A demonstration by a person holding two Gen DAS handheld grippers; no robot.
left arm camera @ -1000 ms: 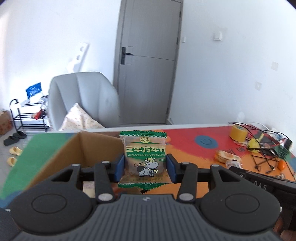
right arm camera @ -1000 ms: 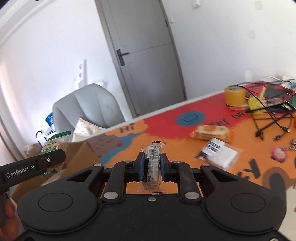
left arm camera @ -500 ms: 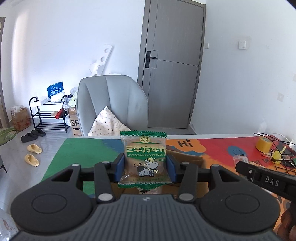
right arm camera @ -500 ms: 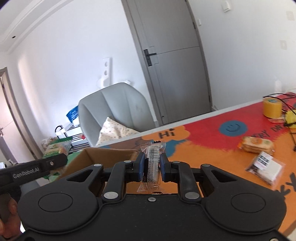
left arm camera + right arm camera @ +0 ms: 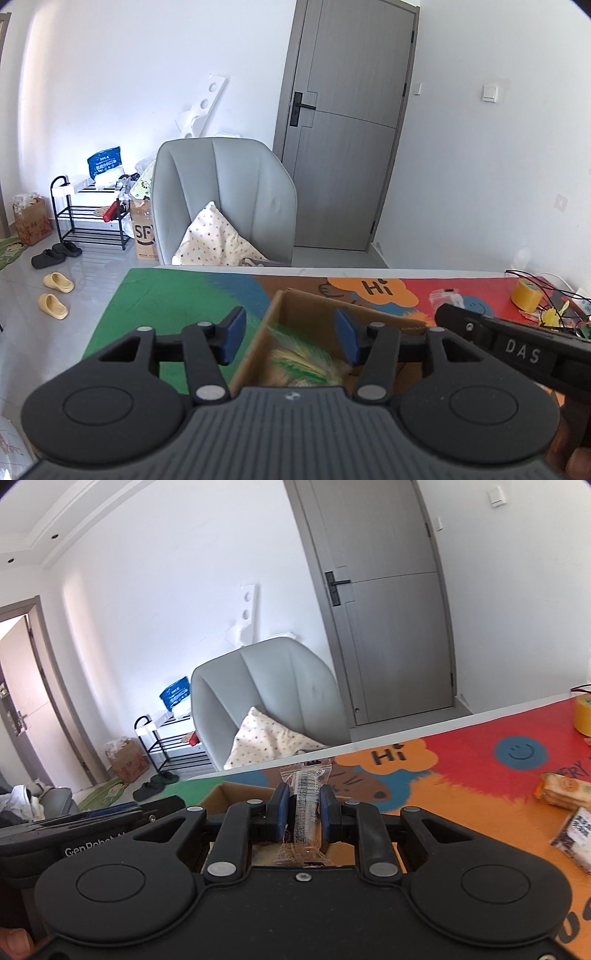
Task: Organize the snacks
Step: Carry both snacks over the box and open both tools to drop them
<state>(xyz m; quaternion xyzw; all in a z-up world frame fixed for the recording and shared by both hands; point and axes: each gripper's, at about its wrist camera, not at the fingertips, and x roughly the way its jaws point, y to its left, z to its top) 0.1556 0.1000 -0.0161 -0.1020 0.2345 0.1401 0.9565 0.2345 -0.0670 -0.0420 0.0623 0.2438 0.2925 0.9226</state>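
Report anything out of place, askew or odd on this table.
A blurred green snack packet is dropping into the cardboard box as the left claw opens. Loose snacks lie scattered on the mat.

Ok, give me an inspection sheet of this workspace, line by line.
Surface: table under a colourful mat printed "Hi".
Job's things: open cardboard box on the mat; a blurred green packet is inside it; a clear-wrapped snack is held over the box.
Clutter: tape roll, cracker pack, small white packet.
Grippers: left gripper opening, nothing between its pads; right gripper shut on the clear-wrapped snack.
Cables: black wires at the table's far right.
Surroundings: grey chair with a cushion, grey door, shoe rack, slippers on the floor.
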